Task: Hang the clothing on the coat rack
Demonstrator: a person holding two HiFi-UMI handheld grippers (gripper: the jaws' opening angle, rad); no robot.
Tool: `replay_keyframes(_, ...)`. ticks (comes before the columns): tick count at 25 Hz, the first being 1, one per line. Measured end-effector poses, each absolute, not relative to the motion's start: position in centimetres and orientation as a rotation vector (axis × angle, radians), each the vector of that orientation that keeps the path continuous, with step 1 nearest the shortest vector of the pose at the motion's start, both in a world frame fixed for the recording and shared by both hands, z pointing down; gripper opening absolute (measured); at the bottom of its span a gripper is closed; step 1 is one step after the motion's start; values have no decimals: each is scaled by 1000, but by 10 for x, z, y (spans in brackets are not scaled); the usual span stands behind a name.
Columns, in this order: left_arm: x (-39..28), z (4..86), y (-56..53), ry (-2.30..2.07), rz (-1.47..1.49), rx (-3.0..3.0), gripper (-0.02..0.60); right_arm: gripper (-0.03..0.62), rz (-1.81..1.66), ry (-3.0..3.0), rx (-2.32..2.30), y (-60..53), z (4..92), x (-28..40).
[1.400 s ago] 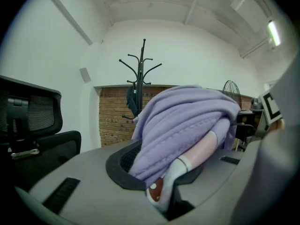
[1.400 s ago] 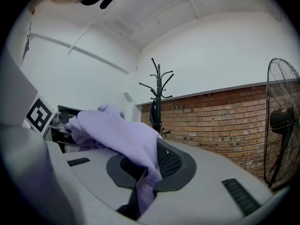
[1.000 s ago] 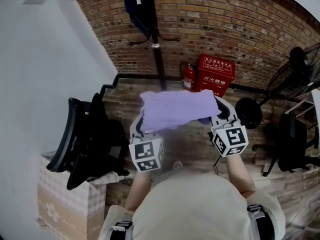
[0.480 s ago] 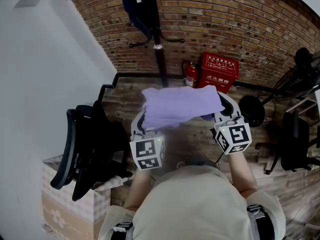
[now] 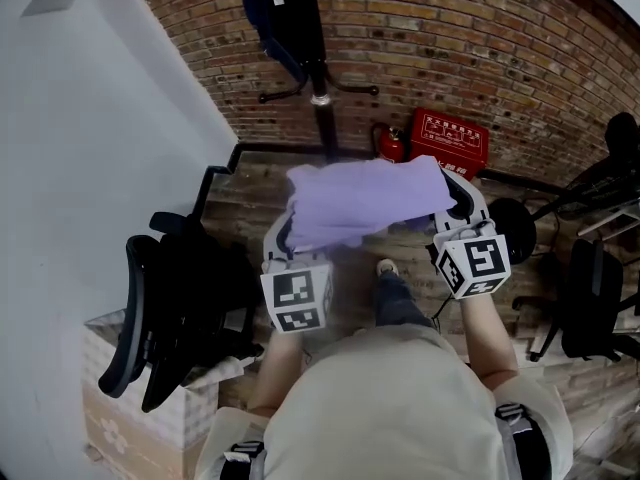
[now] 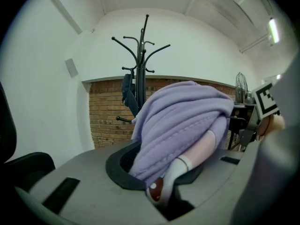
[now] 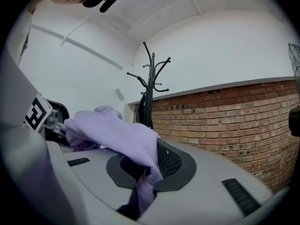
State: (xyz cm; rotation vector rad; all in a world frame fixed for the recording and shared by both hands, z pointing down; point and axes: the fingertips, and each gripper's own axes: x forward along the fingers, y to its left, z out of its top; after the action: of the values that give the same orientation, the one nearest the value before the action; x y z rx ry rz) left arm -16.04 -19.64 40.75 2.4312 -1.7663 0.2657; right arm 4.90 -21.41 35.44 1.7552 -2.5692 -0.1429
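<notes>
Clamping 1 purple garment (image 5: 365, 203): left gripper (image 5: 287, 236), right gripper (image 5: 458, 201); 1 coat rack (image 5: 320, 98) beyond.

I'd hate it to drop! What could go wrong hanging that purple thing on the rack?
The purple garment is bunched between the left gripper and right gripper, each shut on an edge. With no collar showing, it might slip off a hook. A dark garment hangs on the rack, so that side could be crowded.
</notes>
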Motion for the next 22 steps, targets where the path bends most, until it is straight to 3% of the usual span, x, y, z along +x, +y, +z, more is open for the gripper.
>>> replay_keyframes(22,-128,381,-342,-1961,281,2299,83,23,-242,-2722,1545,-398,312,73)
